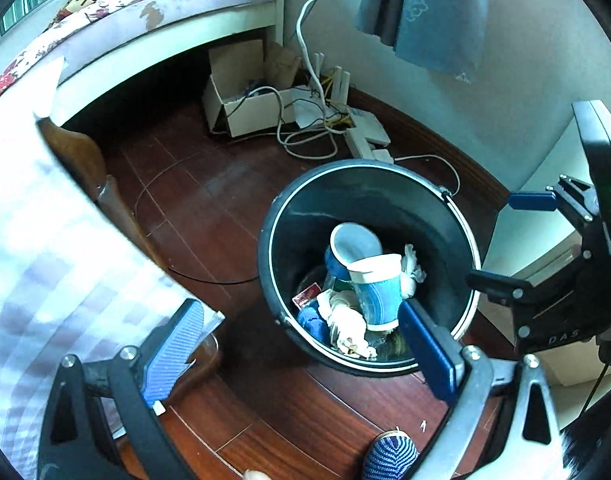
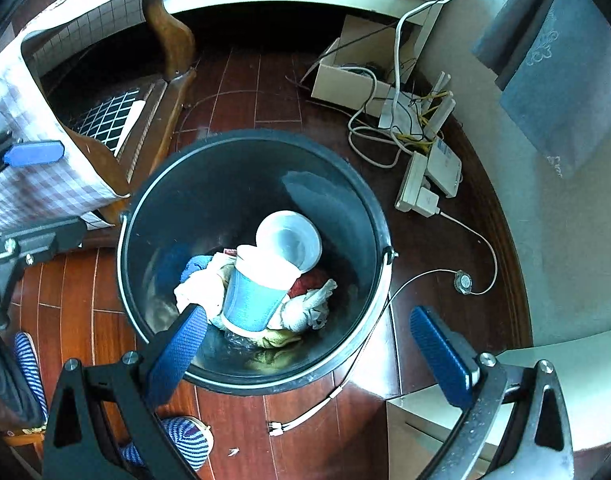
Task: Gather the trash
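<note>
A black round trash bin (image 1: 305,200) stands on the wooden floor; it also shows in the right wrist view (image 2: 225,168). Inside lie two blue-and-white paper cups (image 1: 375,288) (image 2: 257,292), crumpled tissues (image 1: 345,320) (image 2: 309,308) and other scraps. My left gripper (image 1: 301,344) is open and empty, above the bin's near-left rim. My right gripper (image 2: 309,344) is open and empty, right over the bin; it also shows at the right edge of the left wrist view (image 1: 501,240).
A checked cloth (image 1: 45,240) hangs over a wooden table leg (image 1: 117,208) left of the bin. Behind it lie a cardboard box (image 1: 241,108), cables, a router and a power strip (image 2: 417,188). A bed (image 1: 145,12) stands behind. Striped slippers (image 2: 185,436) sit near.
</note>
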Available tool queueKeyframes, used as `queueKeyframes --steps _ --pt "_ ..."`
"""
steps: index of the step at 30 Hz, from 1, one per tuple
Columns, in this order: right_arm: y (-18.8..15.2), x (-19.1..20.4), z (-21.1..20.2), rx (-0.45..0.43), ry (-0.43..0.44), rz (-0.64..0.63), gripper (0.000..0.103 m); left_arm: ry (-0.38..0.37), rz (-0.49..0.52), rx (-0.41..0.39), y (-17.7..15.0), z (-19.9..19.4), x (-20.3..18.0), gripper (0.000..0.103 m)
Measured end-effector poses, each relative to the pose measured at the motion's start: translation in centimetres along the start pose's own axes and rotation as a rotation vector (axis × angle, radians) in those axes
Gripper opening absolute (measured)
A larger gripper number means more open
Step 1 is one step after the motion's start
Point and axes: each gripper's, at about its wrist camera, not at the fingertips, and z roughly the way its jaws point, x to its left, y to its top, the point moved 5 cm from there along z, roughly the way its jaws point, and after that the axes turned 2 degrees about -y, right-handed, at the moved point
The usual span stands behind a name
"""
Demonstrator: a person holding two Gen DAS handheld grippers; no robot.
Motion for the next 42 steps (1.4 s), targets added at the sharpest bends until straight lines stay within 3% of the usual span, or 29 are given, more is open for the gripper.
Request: queueKeyframes --steps 10,29,37,42 --pt "1.2 1.9 -5.1 -0.080 -0.011 0.040 0.102 0.021 -0.074 -0.077 -0.7 -5.2 1.4 0.098" --pt "4.3 8.7 -16.2 -0.234 -0.015 0.121 0.102 0.176 -0.141 -0.225 -3.0 -17.6 6.2 0.098" --pt "3.8 10.8 -22.5 -0.327 -0.036 0.179 0.102 0.262 -0.192 -0.275 -5.2 -23.8 7.5 0.099" --pt "2.4 12.5 -26.0 -0.368 -0.049 0.191 0.102 0.278 -0.216 -0.336 -6.7 -27.4 7.5 0.099"
